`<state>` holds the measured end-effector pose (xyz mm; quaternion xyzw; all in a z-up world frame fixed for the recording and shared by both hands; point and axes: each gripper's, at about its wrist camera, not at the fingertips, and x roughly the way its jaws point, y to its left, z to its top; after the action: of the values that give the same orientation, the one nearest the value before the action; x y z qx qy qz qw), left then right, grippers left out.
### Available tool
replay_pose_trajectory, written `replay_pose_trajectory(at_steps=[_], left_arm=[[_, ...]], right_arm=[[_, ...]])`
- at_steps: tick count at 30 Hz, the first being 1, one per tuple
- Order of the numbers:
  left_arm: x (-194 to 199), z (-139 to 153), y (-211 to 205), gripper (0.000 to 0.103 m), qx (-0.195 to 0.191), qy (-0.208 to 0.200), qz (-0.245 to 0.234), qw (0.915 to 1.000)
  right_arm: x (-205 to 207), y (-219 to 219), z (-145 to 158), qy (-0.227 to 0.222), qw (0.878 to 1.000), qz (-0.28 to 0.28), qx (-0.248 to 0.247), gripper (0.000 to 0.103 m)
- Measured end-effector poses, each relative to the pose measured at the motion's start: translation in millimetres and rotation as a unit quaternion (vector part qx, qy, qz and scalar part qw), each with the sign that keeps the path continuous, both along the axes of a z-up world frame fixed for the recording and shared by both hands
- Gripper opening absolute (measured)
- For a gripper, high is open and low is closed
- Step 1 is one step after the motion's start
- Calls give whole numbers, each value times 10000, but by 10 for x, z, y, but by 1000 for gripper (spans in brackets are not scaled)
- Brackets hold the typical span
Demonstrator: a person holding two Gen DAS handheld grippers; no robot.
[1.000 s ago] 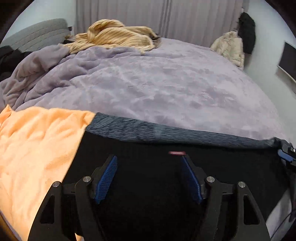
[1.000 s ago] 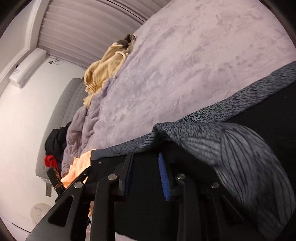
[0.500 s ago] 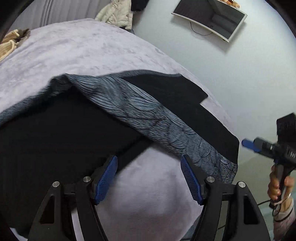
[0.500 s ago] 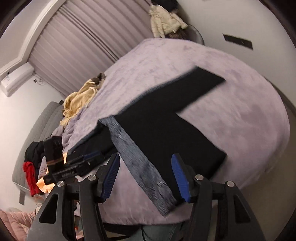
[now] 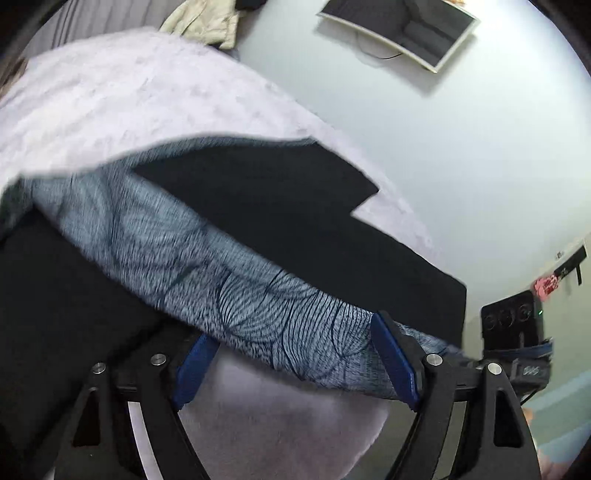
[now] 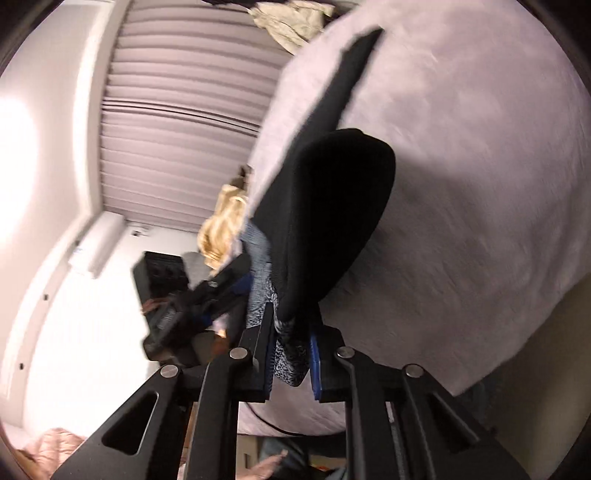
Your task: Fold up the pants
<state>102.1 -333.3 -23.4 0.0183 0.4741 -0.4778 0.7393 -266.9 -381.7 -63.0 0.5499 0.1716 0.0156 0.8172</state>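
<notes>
Black pants [image 5: 277, 206] with a blue-grey patterned band [image 5: 240, 291] lie on the lilac bed cover [image 5: 110, 92]. My left gripper [image 5: 295, 363] hangs over the bed's near edge. Its jaws are opening, and the band runs between them without being pressed. My right gripper [image 6: 291, 354] is closing, its blue pads pinching the end of the band [image 6: 291, 350], and a hump of black cloth [image 6: 332, 206] rises in front of it. In the left wrist view the right gripper [image 5: 517, 354] sits at the band's far right end. The left gripper [image 6: 207, 302] shows blurred in the right wrist view.
A screen [image 5: 399, 33] hangs on the pale wall beyond the bed's end. A beige garment [image 5: 207, 22] lies at the far corner and a yellow striped one [image 6: 221, 229] near the head. Grey curtains [image 6: 177, 110] and an air conditioner [image 6: 96, 247] line the far side.
Both views swung from the waist area to the bed's near edge. The right gripper, wide open half a second ago, now pinches the patterned band. The left jaws stand slightly wider.
</notes>
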Motion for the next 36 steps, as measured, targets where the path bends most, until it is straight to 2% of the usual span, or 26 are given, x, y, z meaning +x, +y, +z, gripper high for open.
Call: replay_pose_trajectory(at_steps=[3, 5, 8, 11, 14, 16, 17, 18, 20, 22, 25, 28, 29, 30, 31, 33, 36], left_arm=[[188, 192, -239, 82, -76, -282, -60, 9996], [421, 307, -419, 82, -69, -409, 27, 9991], [755, 495, -606, 82, 1, -537, 198, 9984], [945, 750, -710, 82, -24, -560, 135, 9983], [973, 973, -645, 82, 14, -1011, 68, 9949], [966, 996, -500, 85, 210, -1382, 200, 9900], [992, 961, -429, 88, 314, -1441, 266, 9887], [1005, 895, -315, 88, 435, -1465, 347, 9876], [1046, 687, -80, 88, 781, -1457, 534, 9848], [1089, 431, 162, 88, 1076, -1395, 783, 9812], [1095, 130, 592, 88, 1354, -1190, 1251, 9756], [1104, -16, 925, 88, 1468, -965, 1606, 9713], [1119, -47, 978, 88, 1496, -889, 1702, 9699], [1121, -64, 1038, 88, 1522, -832, 1789, 9684], [1117, -70, 1091, 88, 1549, -813, 1866, 9667], [1083, -64, 1209, 88, 1562, -856, 1978, 9639], [998, -190, 1366, 88, 1708, -840, 2002, 9611]], right_arm=[[102, -165, 324, -324, 9992, -25, -233, 17], [269, -321, 549, -358, 9982, -136, -471, 17], [535, -666, 869, -303, 9952, -522, -769, 17], [816, -990, 1087, -140, 9907, -1031, -881, 17], [977, -1297, 1155, 84, 9860, -1429, -856, 21], [1070, -1433, 1135, 415, 9829, -1553, -902, 41], [1097, -1468, 1110, 573, 9811, -1605, -919, 64], [1116, -1436, 1069, 641, 9804, -1617, -930, 73], [1059, -1442, 1035, 530, 9827, -1479, -981, 73], [987, -1344, 911, 625, 9828, -1349, -1096, 73], [1014, -1237, 651, 1112, 9807, -1131, -1145, 64], [1082, -1257, 414, 1219, 9833, -1043, -858, 51], [1151, -1284, 351, 1221, 9849, -984, -727, 40], [1233, -1326, 285, 1315, 9849, -928, -635, 17], [1261, -1344, 219, 1410, 9838, -958, -555, 11], [1231, -1306, 210, 1325, 9846, -1056, -429, 9], [1057, -1146, 304, 1198, 9840, -986, -879, 9]])
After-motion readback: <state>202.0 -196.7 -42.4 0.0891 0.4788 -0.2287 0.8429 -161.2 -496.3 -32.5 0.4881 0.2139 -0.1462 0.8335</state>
